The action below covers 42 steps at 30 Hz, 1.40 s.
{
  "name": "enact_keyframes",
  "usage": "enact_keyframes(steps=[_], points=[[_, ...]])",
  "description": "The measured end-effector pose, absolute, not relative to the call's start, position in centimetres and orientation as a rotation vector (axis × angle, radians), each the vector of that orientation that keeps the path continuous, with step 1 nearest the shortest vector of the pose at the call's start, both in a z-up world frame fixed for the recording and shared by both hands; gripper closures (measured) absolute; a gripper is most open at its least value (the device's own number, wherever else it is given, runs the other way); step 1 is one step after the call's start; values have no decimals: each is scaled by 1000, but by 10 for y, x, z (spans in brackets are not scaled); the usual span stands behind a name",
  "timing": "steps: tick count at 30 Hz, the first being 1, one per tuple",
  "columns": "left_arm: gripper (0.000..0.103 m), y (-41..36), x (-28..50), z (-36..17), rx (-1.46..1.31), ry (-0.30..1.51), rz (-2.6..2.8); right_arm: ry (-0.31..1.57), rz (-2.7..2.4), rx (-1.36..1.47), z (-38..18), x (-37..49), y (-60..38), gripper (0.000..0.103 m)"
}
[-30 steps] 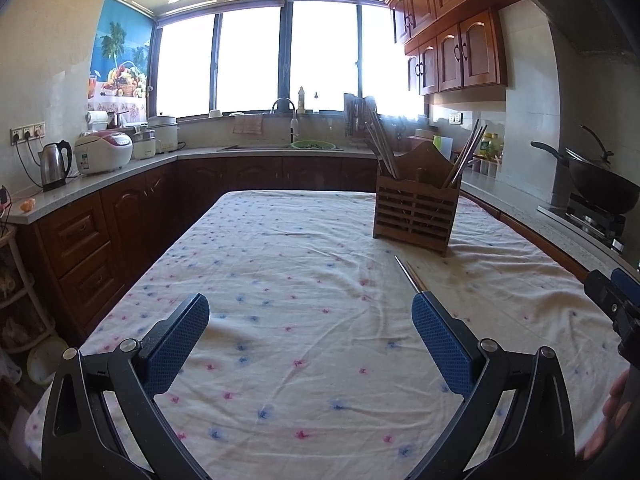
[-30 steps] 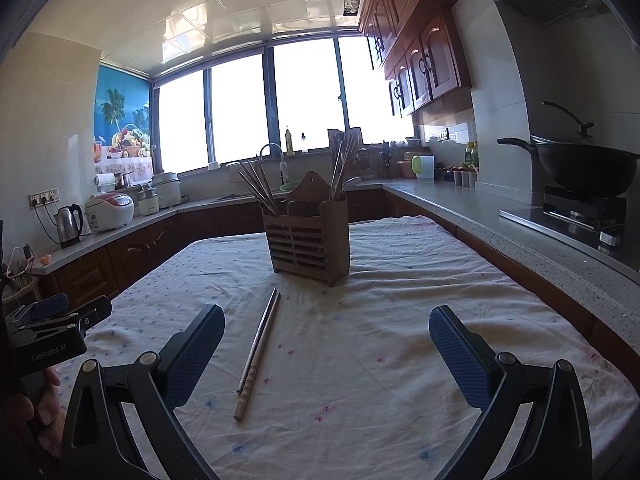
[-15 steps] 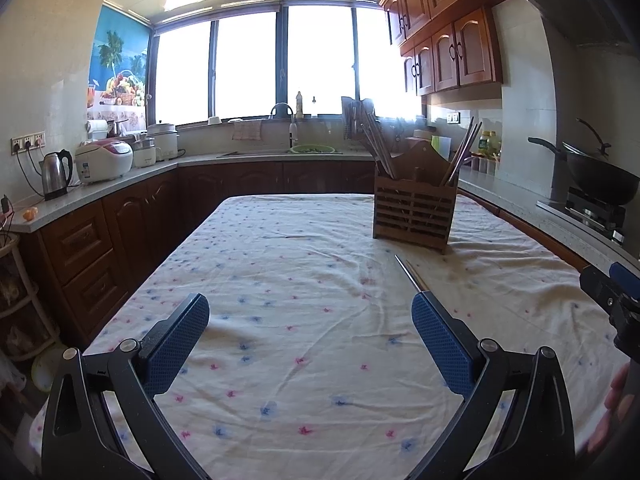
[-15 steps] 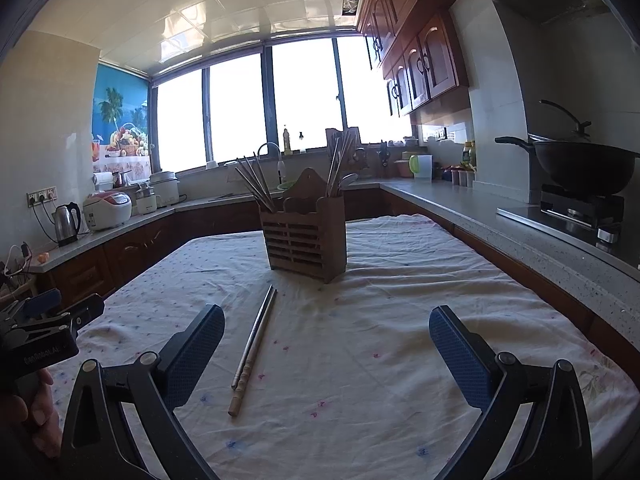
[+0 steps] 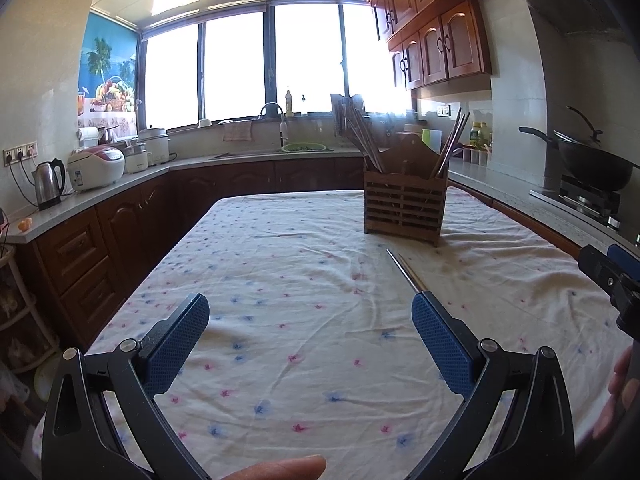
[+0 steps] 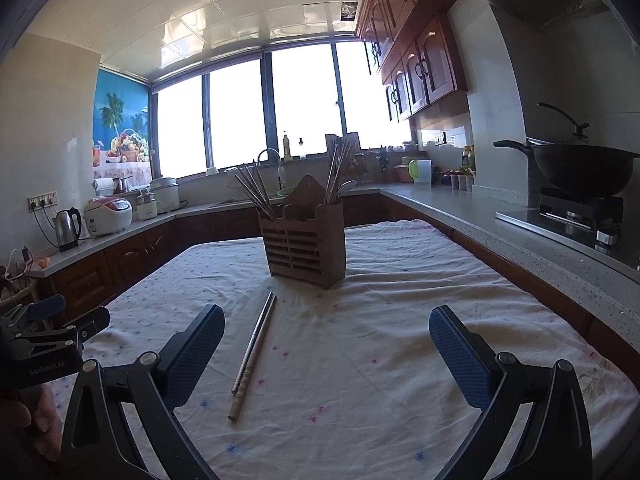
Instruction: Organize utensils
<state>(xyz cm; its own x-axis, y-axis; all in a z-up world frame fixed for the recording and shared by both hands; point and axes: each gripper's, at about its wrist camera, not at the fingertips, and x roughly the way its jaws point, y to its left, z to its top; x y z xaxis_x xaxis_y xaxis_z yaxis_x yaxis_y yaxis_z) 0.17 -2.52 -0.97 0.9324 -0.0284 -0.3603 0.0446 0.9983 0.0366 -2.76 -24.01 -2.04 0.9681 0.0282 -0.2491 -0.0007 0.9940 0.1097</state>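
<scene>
- The left gripper (image 5: 310, 334) hangs above the near part of the table, its blue-padded jaws spread wide with nothing between them; a bare fingertip (image 5: 280, 467) shows at the bottom edge of the left wrist view.
- The right gripper (image 6: 326, 346) also stands wide apart and holds nothing; it hovers over the cloth, facing the holder.
- A pair of chopsticks (image 6: 254, 350) lies loose on the flowered tablecloth (image 5: 304, 264), side by side and touching — the thicker ends point toward the right gripper, the tips toward the holder; in the right wrist view it lies just beside the left pad (image 6: 194, 356), inside the spread of the jaws; in the left wrist view only its far end shows, past the right pad (image 5: 440, 346).
- The slatted wooden utensil holder (image 6: 306, 240) stands upright on the cloth, beyond the chopsticks and near them but apart; bundles of chopsticks lean out of its left and right compartments, and a spoon bowl (image 6: 347, 186) shows in the right one.
- Each wrist view catches the other gripper at its edge — the right one at the right rim, the left one at the left rim, with the person's hand (image 6: 28, 416) around its grip.
- On the counter: a kettle (image 5: 49, 183), a rice cooker (image 5: 96, 168), a sink tap (image 5: 276, 114); a black wok (image 6: 580, 168) sits on the stove at right.
</scene>
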Motion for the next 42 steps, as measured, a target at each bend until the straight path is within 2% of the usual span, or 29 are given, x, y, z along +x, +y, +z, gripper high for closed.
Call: enact_keyframes(steps=[42], points=[[0,-23,2,-12,49,374,-40,252,29,110,-23,-27,-239,0]])
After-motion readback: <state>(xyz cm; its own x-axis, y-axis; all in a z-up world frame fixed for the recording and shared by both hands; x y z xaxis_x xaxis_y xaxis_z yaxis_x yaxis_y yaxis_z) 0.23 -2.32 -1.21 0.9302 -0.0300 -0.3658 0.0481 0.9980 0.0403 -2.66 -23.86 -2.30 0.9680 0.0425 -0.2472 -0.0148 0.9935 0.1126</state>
